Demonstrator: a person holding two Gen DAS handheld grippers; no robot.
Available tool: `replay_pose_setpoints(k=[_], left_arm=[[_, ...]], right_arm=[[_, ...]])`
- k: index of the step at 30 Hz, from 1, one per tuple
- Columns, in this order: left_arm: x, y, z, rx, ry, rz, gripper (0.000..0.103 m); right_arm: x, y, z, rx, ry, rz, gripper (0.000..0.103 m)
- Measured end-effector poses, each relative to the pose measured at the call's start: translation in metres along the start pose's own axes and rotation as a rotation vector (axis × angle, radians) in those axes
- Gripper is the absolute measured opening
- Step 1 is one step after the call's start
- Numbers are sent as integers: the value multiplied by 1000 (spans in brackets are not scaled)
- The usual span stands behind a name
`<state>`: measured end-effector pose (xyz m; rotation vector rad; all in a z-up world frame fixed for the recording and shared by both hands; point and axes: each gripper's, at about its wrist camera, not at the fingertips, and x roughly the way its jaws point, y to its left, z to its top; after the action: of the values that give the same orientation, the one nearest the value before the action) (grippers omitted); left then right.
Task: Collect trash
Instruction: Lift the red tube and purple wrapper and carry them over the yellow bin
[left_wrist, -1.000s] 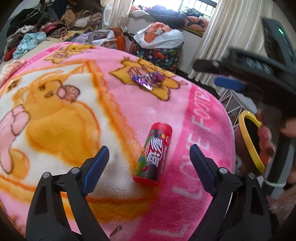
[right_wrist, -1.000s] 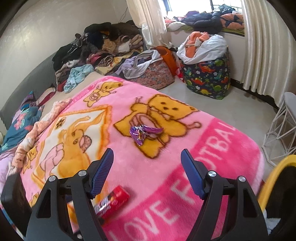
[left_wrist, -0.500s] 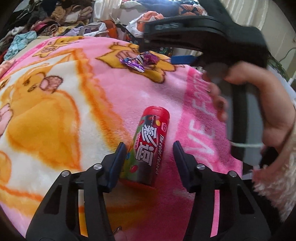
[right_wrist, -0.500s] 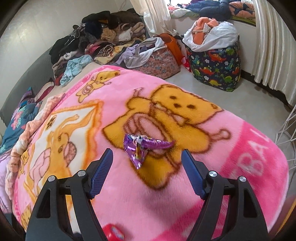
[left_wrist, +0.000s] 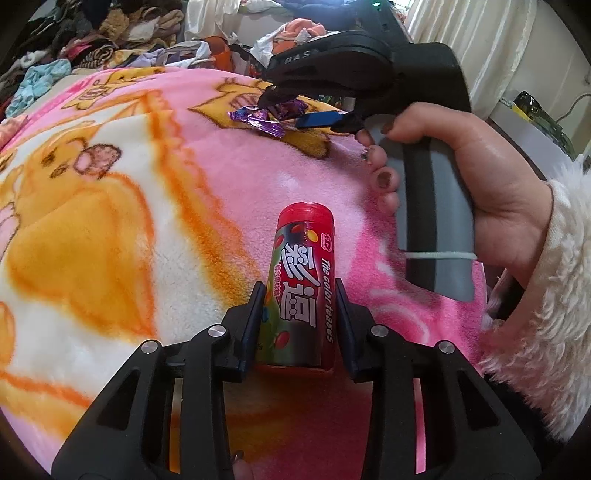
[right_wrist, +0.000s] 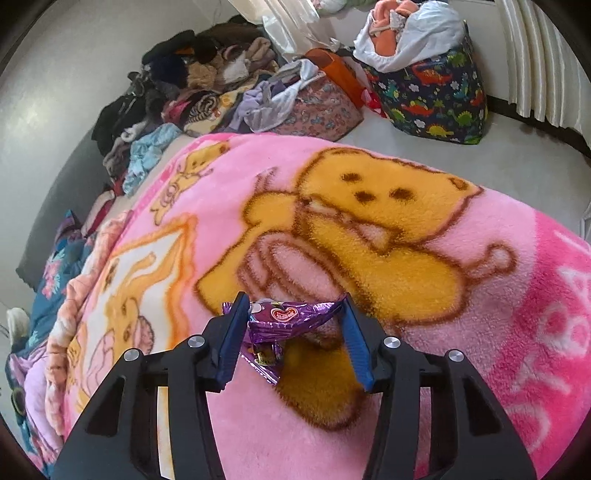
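A red candy tube (left_wrist: 303, 273) lies on the pink cartoon blanket (left_wrist: 221, 177), cap end pointing away. My left gripper (left_wrist: 299, 297) is closing on its lower half, both pads against its sides. A crumpled purple foil wrapper (right_wrist: 291, 317) lies on the yellow bear print. My right gripper (right_wrist: 293, 314) is closing around it, and the wrapper's ends touch both blue pads. In the left wrist view the same wrapper (left_wrist: 266, 118) shows farther up the blanket, under the right gripper held by a hand (left_wrist: 491, 177) in a fluffy sleeve.
Beyond the blanket's far edge stand a dinosaur-print fabric bin (right_wrist: 432, 96) full of laundry and a floral bag (right_wrist: 317, 110). Heaps of clothes (right_wrist: 192, 85) line the wall at the back left. White curtains (right_wrist: 546, 62) hang at the right.
The left fingers closed from wide apart onto the tube. The right gripper moved forward and down over the blanket to the wrapper, and its fingers narrowed around it.
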<state>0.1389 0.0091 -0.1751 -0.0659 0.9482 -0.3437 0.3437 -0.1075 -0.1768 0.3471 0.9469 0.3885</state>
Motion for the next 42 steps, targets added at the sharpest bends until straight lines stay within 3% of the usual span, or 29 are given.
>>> replay_pose_setpoints(k=[18, 42], left_arm=[[-37, -11, 16, -22, -86, -6, 26], [-91, -101, 31, 116, -202, -63, 26]], right_arm=[[-127, 3, -32, -69, -135, -25, 47], [-273, -39, -69, 15, -304, -70, 47]])
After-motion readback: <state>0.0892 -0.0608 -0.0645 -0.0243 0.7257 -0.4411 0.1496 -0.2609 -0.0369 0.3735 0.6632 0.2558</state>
